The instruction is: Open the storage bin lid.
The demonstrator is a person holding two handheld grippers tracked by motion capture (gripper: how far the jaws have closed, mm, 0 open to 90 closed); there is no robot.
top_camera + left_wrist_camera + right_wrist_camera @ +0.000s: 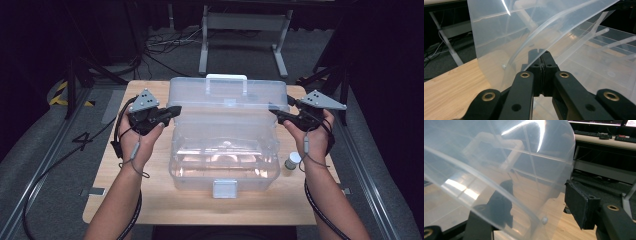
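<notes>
A clear plastic box (176, 167) stands in the middle of the wooden table, its lid (227, 95) raised upright at the back. My left gripper (176, 110) is at the lid's left edge; in the left gripper view its jaws (541, 53) are pressed together on the thin lid (499, 30) wall. My right gripper (276, 114) is at the lid's right edge. In the right gripper view it (539, 202) stands open astride the lid (486, 157) wall, with one jaw seen through the plastic, the other outside, and neither pad touching.
A small white-capped bottle (292, 161) stands on the table just right of the box. The box's front latch (224, 188) hangs toward me. A white handle (226, 77) tops the lid. Beyond the table are a metal frame and floor cables.
</notes>
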